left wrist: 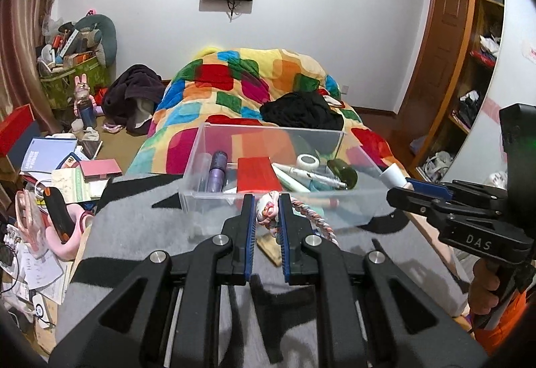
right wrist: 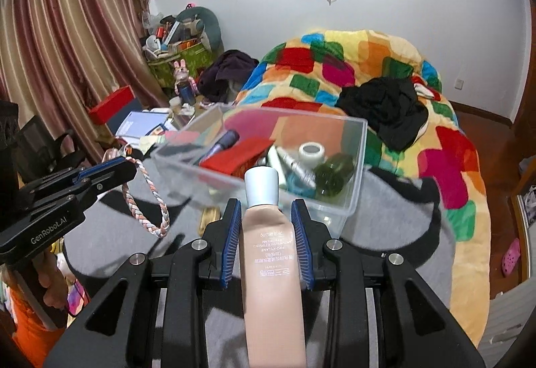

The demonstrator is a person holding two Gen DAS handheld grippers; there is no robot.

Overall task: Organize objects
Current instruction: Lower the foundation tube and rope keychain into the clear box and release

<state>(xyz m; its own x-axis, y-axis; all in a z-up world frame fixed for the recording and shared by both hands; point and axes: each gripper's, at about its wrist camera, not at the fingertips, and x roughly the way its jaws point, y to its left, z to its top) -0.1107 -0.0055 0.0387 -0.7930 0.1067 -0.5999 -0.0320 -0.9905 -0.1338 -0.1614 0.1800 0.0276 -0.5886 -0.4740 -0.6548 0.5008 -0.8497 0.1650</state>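
Your left gripper (left wrist: 265,213) is clamped tight on a small pink-and-white charm (left wrist: 267,210) whose braided cord (right wrist: 152,200) dangles free above the grey cloth (left wrist: 150,234). Your right gripper (right wrist: 266,217) is closed partway on a beige cream tube (right wrist: 268,254), white cap forward. Both hang just short of the clear plastic bin (left wrist: 355,203), which holds a red box (left wrist: 258,175) and bottles.

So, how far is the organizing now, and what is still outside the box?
Done: the clear box already holds a red case, a purple bottle, a green jar and more. In hand: the left gripper holds a braided cord with a small charm; the right gripper holds a beige tube. Left: both must go into the box.
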